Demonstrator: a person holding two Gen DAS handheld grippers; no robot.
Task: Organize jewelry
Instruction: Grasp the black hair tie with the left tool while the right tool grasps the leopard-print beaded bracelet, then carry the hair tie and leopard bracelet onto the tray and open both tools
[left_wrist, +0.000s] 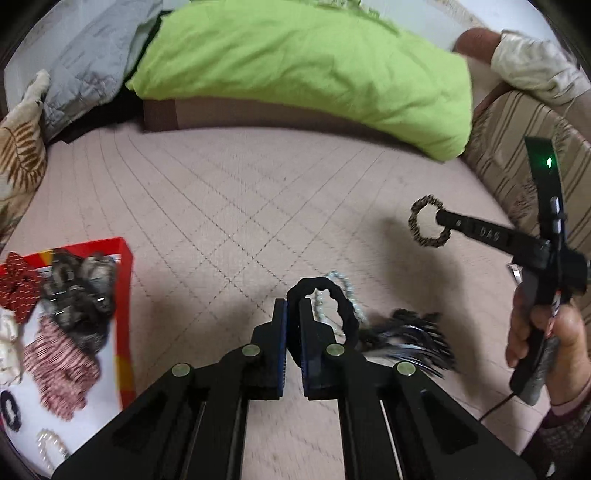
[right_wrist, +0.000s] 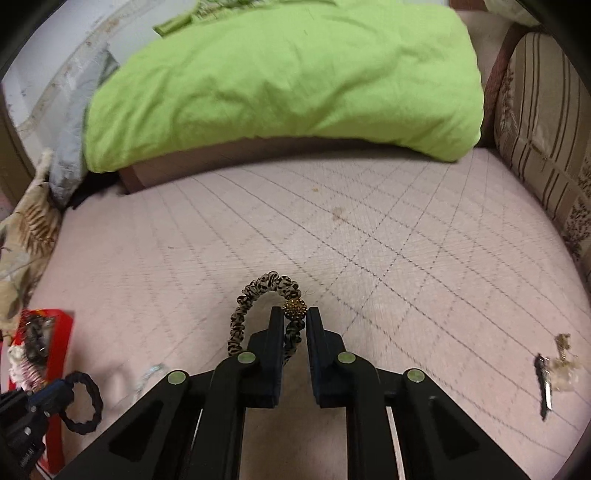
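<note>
My left gripper (left_wrist: 293, 306) is shut on a black hair tie (left_wrist: 343, 314), held above the pink quilted mattress (left_wrist: 221, 199); it also shows at the lower left of the right wrist view (right_wrist: 83, 402). My right gripper (right_wrist: 295, 317) is shut on a leopard-print hair tie (right_wrist: 255, 299) with a gold bead (right_wrist: 294, 309); the left wrist view shows this hair tie (left_wrist: 424, 221) hanging from the right gripper's closed tips. A red-edged tray (left_wrist: 123, 295) at the left holds several scrunchies and clips. A pale bead bracelet (left_wrist: 347, 288) and a black claw clip (left_wrist: 410, 339) lie under my left gripper.
A lime green blanket (left_wrist: 303, 62) and grey pillow (left_wrist: 88, 59) lie along the back. A striped cushion (right_wrist: 539, 122) bounds the right side. A dark hair clip and small gold piece (right_wrist: 554, 369) lie on the mattress at the right.
</note>
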